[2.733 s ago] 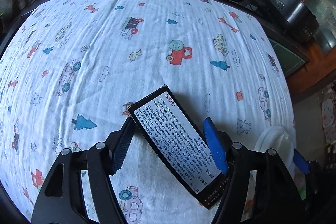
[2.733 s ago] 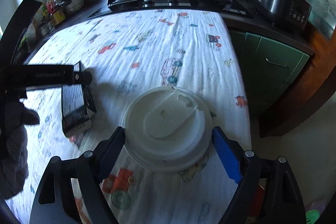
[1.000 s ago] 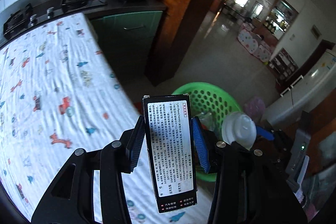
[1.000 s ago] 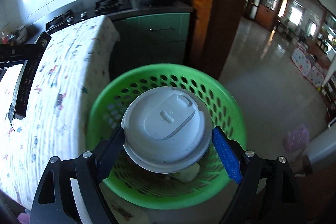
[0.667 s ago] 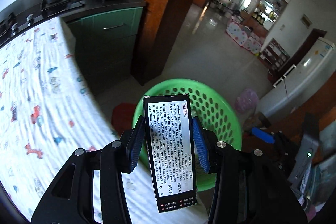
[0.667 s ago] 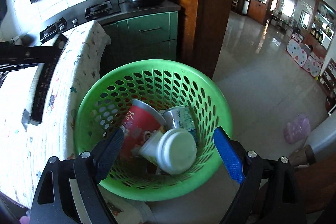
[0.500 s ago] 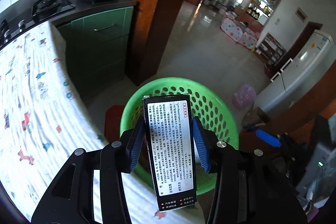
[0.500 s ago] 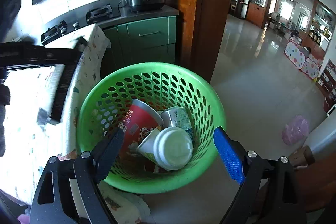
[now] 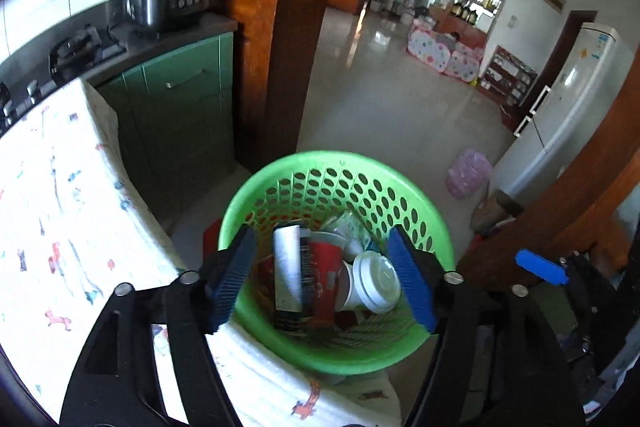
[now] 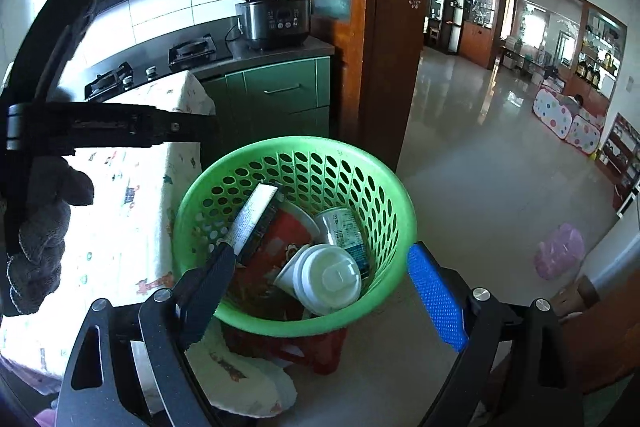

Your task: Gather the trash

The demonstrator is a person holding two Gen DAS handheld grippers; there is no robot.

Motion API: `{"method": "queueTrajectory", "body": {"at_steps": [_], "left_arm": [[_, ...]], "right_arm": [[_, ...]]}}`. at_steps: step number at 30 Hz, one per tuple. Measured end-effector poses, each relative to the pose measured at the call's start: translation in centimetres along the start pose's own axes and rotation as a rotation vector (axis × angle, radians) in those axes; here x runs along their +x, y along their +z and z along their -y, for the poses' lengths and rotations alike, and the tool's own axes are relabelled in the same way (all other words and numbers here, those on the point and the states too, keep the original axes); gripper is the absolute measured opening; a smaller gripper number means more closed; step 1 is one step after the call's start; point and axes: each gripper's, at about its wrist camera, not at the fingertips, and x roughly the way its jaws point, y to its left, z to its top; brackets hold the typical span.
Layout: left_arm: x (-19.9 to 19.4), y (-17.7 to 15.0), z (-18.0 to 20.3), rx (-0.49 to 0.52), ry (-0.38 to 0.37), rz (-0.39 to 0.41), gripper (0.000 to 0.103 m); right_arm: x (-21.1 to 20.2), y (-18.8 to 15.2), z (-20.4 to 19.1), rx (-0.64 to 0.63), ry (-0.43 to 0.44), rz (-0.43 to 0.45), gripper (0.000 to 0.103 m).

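box (image 9: 289, 273): lower end hidden among trash | red cup (image 9: 326, 275): partly covered

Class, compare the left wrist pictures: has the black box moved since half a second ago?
Yes. The box has left the opening left gripper and dropped down into the green basket, leaning beside the red cup.
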Motion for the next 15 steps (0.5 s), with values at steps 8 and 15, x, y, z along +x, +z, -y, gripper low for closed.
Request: {"method": "queueTrajectory", "body": {"at_steps": [8, 15], "left_arm": [[-5.5, -2.2, -1.6, 0.006, 0.097, 0.112, 0.092], [-10.6, -4.9, -3.9, 0.000, 0.188, 0.178, 0.095]], "right_arm": [[-1.6, -0.8, -1.9, 0.034, 0.013, 0.017, 0.090], [-3.3, -0.8, -5.0, 0.037, 0.022, 0.037, 0.091]]}}
